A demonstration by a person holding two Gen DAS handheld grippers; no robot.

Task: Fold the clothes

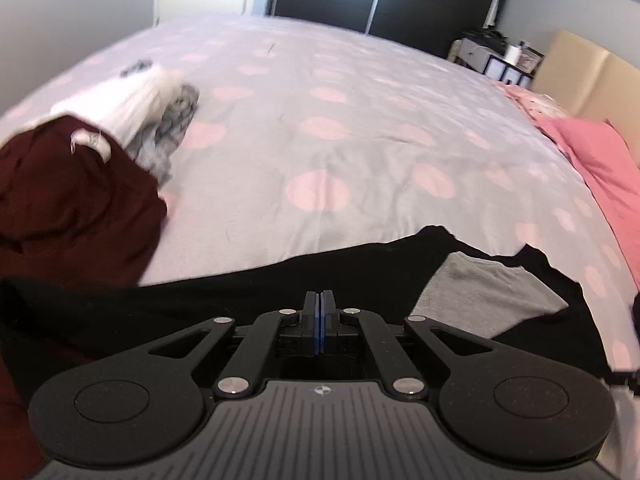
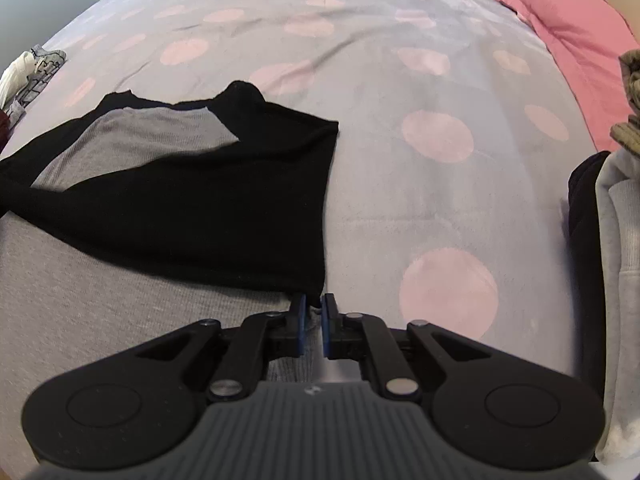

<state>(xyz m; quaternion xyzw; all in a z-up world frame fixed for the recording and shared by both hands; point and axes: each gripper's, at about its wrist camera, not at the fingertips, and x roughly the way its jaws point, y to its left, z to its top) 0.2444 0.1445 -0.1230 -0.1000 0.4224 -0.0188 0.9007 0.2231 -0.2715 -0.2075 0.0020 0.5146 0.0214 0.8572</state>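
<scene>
The garment being folded is a black-and-grey shirt (image 2: 188, 184) lying on the bed (image 2: 380, 80), whose cover is lilac with pink dots. In the right wrist view it spreads from the tool tips out toward 10 o'clock, with a black sleeve folded across the grey body.

Left tool (image 1: 319, 304): fingers fully closed, blue pads together. It hovers over the black fabric at the shirt's near edge; whether cloth is pinched between the pads cannot be told.

Right tool (image 2: 314, 306): fingers nearly closed with a narrow gap, the black sleeve's lower corner sitting right at the tips. It appears to grip that corner and the grey edge beneath.

Handling, as a judgement: the shirt is a light, soft knit with no stiffness. It drapes, sags between grip points and bunches if dragged. Take hold at corners, hems or seam lines, where layers are thickest, and keep both grip points level so the fold edge stays straight.

Containers: none visible. Loose items lie on the bed instead: a maroon garment (image 1: 72, 196), a white garment (image 1: 136, 100) and a grey patterned one (image 1: 176, 124) piled at 10 o'clock in the left wrist view, and pink bedding (image 1: 600, 160) at 2 o'clock.
</scene>
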